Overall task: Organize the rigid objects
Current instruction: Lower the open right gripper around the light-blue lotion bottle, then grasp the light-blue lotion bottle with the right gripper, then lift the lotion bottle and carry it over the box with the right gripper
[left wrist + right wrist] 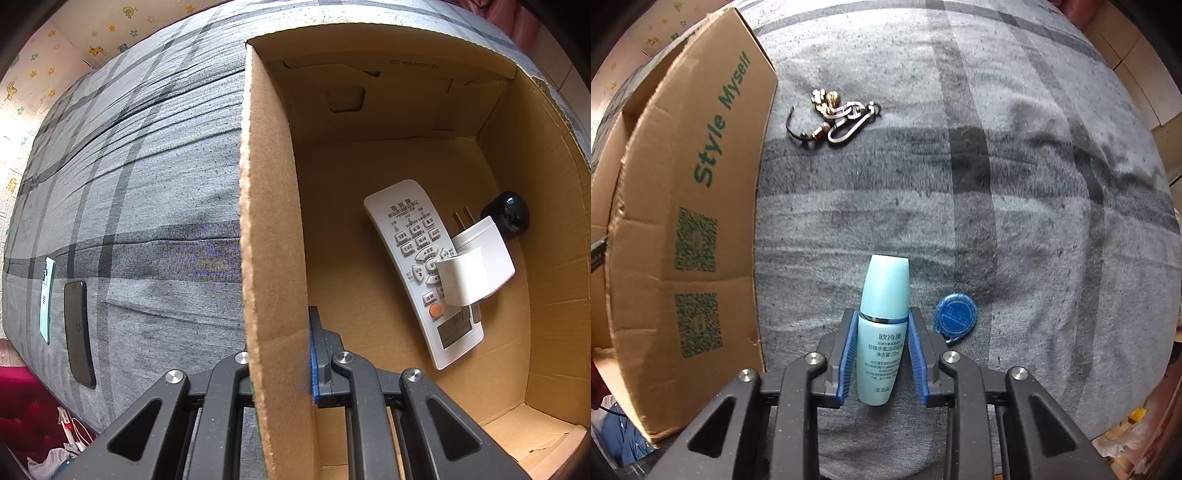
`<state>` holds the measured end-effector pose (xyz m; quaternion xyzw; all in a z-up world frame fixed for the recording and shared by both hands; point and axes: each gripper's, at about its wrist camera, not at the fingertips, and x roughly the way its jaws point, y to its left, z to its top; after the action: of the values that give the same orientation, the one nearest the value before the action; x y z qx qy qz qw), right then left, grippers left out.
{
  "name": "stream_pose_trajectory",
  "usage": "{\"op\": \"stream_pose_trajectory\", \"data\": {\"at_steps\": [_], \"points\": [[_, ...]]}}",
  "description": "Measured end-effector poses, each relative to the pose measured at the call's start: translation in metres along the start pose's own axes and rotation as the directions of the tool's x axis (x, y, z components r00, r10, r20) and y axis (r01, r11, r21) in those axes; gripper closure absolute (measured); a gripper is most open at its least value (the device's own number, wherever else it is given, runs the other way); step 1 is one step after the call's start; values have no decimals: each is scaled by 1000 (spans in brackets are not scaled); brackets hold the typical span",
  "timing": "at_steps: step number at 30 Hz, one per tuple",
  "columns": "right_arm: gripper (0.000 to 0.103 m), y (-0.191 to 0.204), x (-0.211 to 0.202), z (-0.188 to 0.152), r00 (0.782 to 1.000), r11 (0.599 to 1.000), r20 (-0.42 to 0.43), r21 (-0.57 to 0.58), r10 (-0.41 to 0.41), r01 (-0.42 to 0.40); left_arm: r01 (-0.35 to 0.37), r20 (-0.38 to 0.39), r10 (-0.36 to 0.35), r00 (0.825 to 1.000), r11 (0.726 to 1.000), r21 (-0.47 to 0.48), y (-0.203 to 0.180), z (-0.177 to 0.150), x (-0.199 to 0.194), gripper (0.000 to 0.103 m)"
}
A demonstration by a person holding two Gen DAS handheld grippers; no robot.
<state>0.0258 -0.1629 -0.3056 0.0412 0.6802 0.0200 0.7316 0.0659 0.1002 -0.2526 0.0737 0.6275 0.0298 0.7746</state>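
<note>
My left gripper point(281, 354) is shut on the left wall of a cardboard box point(269, 206), one finger inside and one hidden outside. Inside the box lie a white remote point(417, 266), a white plug adapter point(476, 266) and a small black round object point(508, 212). My right gripper point(882, 354) is shut on a light blue bottle point(884, 314) that lies on the grey plaid bedcover point(1015, 184), cap pointing away. The box's outer wall point(694, 236) with green print stands to its left.
A blue key fob point(956, 317) lies just right of the right gripper. A metal keychain point(838, 114) lies farther away near the box. A black phone point(78, 332) and a mint green phone point(46, 299) lie on the bedcover left of the box.
</note>
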Motion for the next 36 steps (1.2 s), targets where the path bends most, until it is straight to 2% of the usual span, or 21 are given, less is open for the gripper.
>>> {"op": "stream_pose_trajectory", "data": {"at_steps": [15,24,36], "points": [[75,12,-50,33,998,999,58,-54,7,-4,2,1,-2,1000,1000,-1,0,0,1,90],[75,20,-78,35,993,996,118,-84,20,-10,7,1,-7,1000,1000,-3,0,-1,1,90],[75,50,-106,55,983,989,176,-146,42,-16,15,0,-15,1000,1000,-5,3,-1,2,90]]}}
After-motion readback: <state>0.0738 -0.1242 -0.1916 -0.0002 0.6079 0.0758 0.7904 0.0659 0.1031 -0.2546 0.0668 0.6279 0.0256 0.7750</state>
